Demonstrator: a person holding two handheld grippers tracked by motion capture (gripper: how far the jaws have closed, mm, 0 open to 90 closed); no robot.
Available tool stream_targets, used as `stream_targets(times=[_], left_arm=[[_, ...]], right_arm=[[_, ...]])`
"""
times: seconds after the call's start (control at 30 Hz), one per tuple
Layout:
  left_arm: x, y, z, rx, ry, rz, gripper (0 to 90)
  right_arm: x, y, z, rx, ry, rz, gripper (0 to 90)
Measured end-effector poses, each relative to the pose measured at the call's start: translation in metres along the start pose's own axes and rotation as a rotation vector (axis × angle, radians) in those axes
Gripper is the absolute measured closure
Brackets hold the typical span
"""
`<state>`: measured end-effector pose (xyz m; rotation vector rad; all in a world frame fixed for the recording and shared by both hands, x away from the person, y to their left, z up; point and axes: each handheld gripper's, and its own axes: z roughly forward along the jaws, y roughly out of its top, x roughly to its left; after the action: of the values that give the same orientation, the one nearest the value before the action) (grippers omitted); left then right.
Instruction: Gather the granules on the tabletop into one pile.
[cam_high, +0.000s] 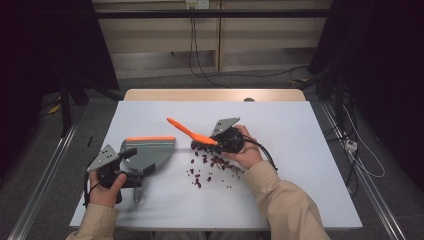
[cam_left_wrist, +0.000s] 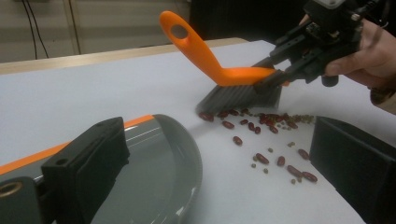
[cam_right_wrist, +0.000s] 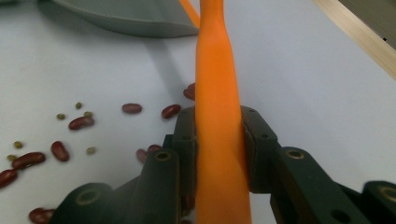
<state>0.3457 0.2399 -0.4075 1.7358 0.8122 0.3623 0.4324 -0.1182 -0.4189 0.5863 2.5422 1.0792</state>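
Beige sleeves (cam_high: 280, 200), black tools with grey plates (cam_high: 223, 125).

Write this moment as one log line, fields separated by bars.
right gripper: shut on brush | left gripper: holding dustpan | beans: scattered on table

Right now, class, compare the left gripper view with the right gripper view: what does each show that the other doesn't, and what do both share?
The left gripper view alone shows the brush's dark bristles resting on the table among the beans, the hole in the handle's tip, and a hand holding the right gripper.

The right gripper view alone shows, up close, both jaws pressed against the sides of the orange brush handle.

Both show the grey dustpan, scattered red and small green beans, and the white table.
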Motion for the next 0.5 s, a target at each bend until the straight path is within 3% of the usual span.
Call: stream_targets(times=[0.1, 0.5], left_arm=[[-0.001, 0.001, -0.001, -0.002, 0.000, -0.001, 4.2], [-0.005, 0.001, 0.000, -0.004, -0.003, 0.006, 4.3]], right_arm=[[0.009, -0.001, -0.005, 0.011, 0.003, -0.025, 71.2], [0.027, -0.011, -0.023, 0.002, 0.024, -0.023, 71.3]])
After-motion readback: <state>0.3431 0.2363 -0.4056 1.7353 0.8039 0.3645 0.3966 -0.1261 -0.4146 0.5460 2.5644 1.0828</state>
